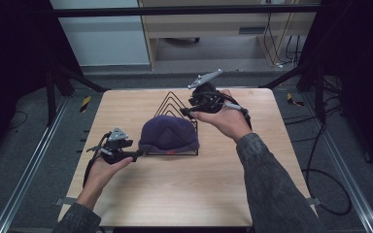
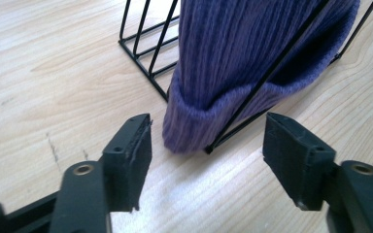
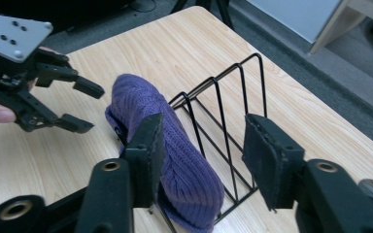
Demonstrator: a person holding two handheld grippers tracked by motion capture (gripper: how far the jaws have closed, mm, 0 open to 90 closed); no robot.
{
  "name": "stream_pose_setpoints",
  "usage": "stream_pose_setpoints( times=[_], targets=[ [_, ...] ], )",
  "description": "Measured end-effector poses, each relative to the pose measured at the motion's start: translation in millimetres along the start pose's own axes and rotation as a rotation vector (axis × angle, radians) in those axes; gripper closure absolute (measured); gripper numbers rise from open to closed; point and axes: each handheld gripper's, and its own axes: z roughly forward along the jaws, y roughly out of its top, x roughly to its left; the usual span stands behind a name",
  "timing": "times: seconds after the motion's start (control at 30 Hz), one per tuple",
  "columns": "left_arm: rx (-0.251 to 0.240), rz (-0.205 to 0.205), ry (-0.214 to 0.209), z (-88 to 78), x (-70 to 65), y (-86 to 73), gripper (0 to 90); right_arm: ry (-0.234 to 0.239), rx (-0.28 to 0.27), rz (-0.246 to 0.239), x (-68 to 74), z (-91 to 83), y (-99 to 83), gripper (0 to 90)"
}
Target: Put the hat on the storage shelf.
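Pale wooden counter [image 1: 175, 194]: a purple knit beanie [image 1: 169, 136] drapes over the black wire rack [image 1: 172, 104]. My left tongs [image 2: 206, 155] and right tongs [image 3: 201, 160] flank it, released. Soft, light; I'd pinch its folded cuff.

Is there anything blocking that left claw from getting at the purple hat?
Nothing visible does. The left gripper stands open just short of the purple hat, with bare table between them. One black wire of the rack does cross the hat's near face, running down to its brim.
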Motion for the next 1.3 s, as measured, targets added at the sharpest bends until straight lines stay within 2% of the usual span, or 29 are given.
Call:
stream_pose_setpoints(
  times=[0.13, 0.23, 0.37, 0.57, 0.73, 0.77, 0.93, 1.03, 1.1, 1.27, 1.3],
  targets=[
    [0.02, -0.018, 0.025, -1.8, 0.4, -9.5, 26.8, -0.019, 0.0, 0.001, 2.0, -5.6, -0.1, 42.8],
    [0.023, -0.08, 0.038, -1.0, 4.0, -20.2, 21.4, -0.031, -0.018, 0.011, 1.5, -10.1, -0.8, 38.9],
    [0.049, -0.113, 0.062, 0.8, 7.9, -27.6, 14.3, -0.054, -0.038, 0.029, -2.4, -16.7, -2.5, 34.2],
    [0.063, -0.144, 0.088, 0.8, 15.0, -32.8, 11.6, -0.076, -0.047, 0.041, -6.2, -23.6, -3.9, 29.7],
    [0.08, -0.178, 0.114, 2.6, 22.1, -37.9, 9.3, -0.11, -0.069, 0.067, -12.0, -32.5, -6.5, 20.2],
    [0.085, -0.18, 0.115, 3.0, 23.3, -38.6, 8.6, -0.131, -0.076, 0.079, -14.4, -34.8, -7.5, 17.4],
    [0.106, -0.194, 0.125, 4.5, 29.1, -43.5, 6.4, -0.173, -0.102, 0.122, -24.1, -43.2, -18.7, 9.0],
    [0.115, -0.194, 0.125, 5.4, 30.1, -45.0, 5.4, -0.188, -0.098, 0.134, -28.3, -45.3, -27.8, 8.1],
    [0.125, -0.192, 0.123, 6.7, 31.2, -46.4, 5.0, -0.206, -0.104, 0.152, -33.7, -49.2, -40.6, 7.6],
    [0.15, -0.184, 0.132, 9.8, 34.1, -48.5, 4.4, -0.207, -0.105, 0.183, -40.6, -57.0, -55.8, 9.3],
    [0.153, -0.183, 0.139, 10.8, 35.4, -49.0, 4.5, -0.219, -0.101, 0.194, -44.3, -60.0, -65.4, 11.2]
  ],
)
